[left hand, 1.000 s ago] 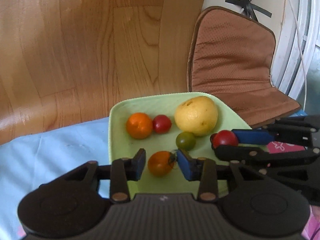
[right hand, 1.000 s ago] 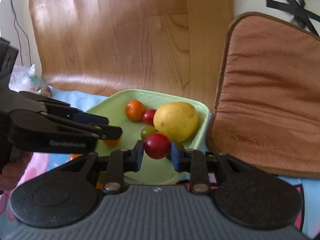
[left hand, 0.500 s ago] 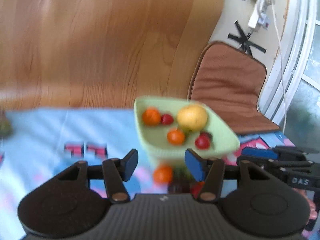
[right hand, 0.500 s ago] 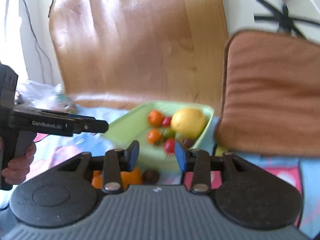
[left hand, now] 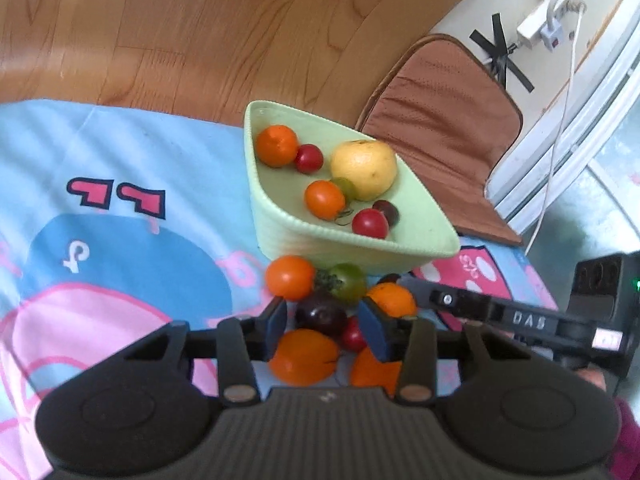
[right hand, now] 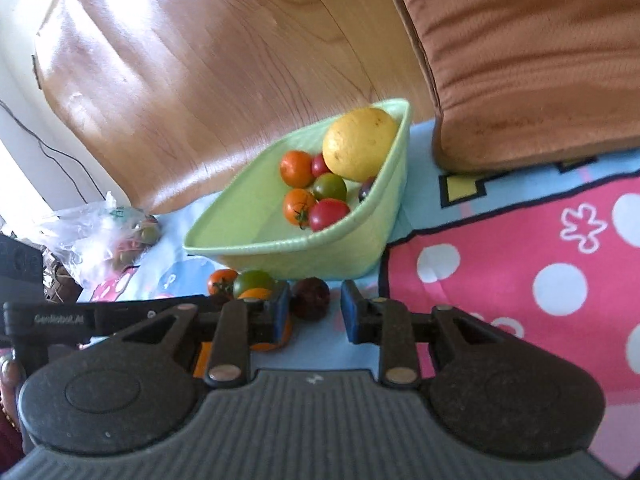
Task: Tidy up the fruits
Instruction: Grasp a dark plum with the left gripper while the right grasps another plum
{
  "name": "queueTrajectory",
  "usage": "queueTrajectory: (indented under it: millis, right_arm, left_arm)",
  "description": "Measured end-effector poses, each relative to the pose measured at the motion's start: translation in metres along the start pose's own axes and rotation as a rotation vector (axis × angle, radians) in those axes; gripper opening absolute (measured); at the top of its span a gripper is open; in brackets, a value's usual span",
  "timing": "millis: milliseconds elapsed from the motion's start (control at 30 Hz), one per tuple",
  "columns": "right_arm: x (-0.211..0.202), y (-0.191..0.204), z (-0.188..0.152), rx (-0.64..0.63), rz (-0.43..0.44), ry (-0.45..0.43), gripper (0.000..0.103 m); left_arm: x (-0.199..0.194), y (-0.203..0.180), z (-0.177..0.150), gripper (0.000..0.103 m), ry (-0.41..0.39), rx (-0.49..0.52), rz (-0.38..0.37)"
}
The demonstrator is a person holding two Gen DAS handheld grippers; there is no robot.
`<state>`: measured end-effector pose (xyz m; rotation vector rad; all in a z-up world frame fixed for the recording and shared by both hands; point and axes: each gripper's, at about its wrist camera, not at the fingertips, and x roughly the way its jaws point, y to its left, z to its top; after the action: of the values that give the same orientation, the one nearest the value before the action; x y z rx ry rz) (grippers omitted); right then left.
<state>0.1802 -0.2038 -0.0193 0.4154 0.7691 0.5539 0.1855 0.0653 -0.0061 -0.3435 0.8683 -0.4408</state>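
1. Wood floor behind; blue/pink play mat [left hand: 120, 248] carries everything.
2. Left gripper [left hand: 322, 326] closing, narrow gap over dark purple tomato [left hand: 320, 314], pads not pressing.
3. Right gripper [right hand: 314, 312] narrow, empty, beside same tomato [right hand: 311, 297].
4. Loose tomatoes clustered before green bowl [left hand: 320, 240]; lemon [left hand: 364, 170] & more tomatoes inside.

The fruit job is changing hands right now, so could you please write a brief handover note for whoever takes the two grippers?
Left gripper: jaws closing around a dark tomato, pads not yet pressing.
Right gripper: open, empty, a dark fruit just off its tips.
Done: the green bowl on the mat holds the yellow fruit and six smaller pieces.
Left: the loose pile in front of the bowl.
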Motion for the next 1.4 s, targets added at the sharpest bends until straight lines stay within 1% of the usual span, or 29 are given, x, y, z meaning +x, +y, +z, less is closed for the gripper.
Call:
queueTrajectory:
  millis: [100, 133, 167, 233, 400, 467, 567, 633, 733, 833, 933, 1033, 1067, 1167, 1200, 1333, 1400]
  right_arm:
    - [0.001, -0.004, -0.001, 0.013, 0.022, 0.001, 0.03]
    - [0.0, -0.003, -0.001, 0.013, 0.036, 0.004, 0.02]
    - [-0.001, -0.002, 0.0, 0.013, 0.038, 0.006, 0.021]
    - [-0.007, 0.003, -0.002, -0.009, 0.015, -0.01, 0.021]
    - [-0.044, 0.013, -0.009, -0.048, 0.007, -0.123, 0.021]
    - [-0.058, 0.019, -0.016, -0.073, 0.021, -0.138, 0.021]
    - [-0.07, 0.028, -0.034, -0.128, 0.029, -0.109, 0.021]
    - [-0.073, 0.034, -0.049, -0.156, 0.031, -0.074, 0.021]
    - [-0.074, 0.042, -0.07, -0.204, 0.021, -0.035, 0.021]
    - [-0.074, 0.049, -0.082, -0.229, 0.027, -0.024, 0.021]
    - [-0.077, 0.057, -0.092, -0.273, 0.002, -0.042, 0.021]
    - [-0.08, 0.061, -0.098, -0.311, -0.017, -0.054, 0.022]
    - [-0.08, 0.061, -0.1, -0.321, -0.024, -0.055, 0.024]
    - [-0.08, 0.059, -0.108, -0.339, -0.042, -0.05, 0.024]
    - [-0.08, 0.059, -0.11, -0.349, -0.044, -0.057, 0.024]
    - [-0.081, 0.063, -0.112, -0.382, -0.066, -0.068, 0.024]
    - [-0.081, 0.066, -0.113, -0.395, -0.078, -0.076, 0.026]
  left_arm:
    - [0.003, 0.0, -0.001, 0.035, -0.01, 0.0, 0.02]
    - [0.003, 0.0, -0.002, 0.032, -0.014, -0.002, 0.022]
    - [0.001, -0.001, -0.002, 0.029, -0.017, -0.002, 0.021]
    - [-0.006, -0.004, -0.002, 0.029, -0.03, 0.001, 0.023]
    - [-0.049, -0.004, -0.007, 0.03, -0.121, 0.004, -0.003]
    - [-0.065, -0.009, -0.017, 0.03, -0.14, 0.024, -0.01]
    - [-0.075, -0.021, -0.042, 0.03, -0.118, 0.079, -0.008]
    - [-0.075, -0.03, -0.062, 0.03, -0.09, 0.12, -0.002]
    - [-0.071, -0.045, -0.087, 0.03, -0.071, 0.175, 0.024]
    - [-0.068, -0.051, -0.103, 0.03, -0.067, 0.189, 0.027]
    - [-0.069, -0.059, -0.112, 0.031, -0.101, 0.227, 0.066]
    - [-0.071, -0.061, -0.117, 0.031, -0.113, 0.229, 0.078]
    - [-0.072, -0.061, -0.119, 0.032, -0.116, 0.23, 0.08]
    - [-0.069, -0.062, -0.126, 0.04, -0.122, 0.243, 0.103]
    - [-0.068, -0.063, -0.127, 0.04, -0.126, 0.25, 0.109]
    - [-0.065, -0.073, -0.138, 0.041, -0.167, 0.316, 0.157]
    - [-0.064, -0.077, -0.141, 0.042, -0.177, 0.338, 0.177]
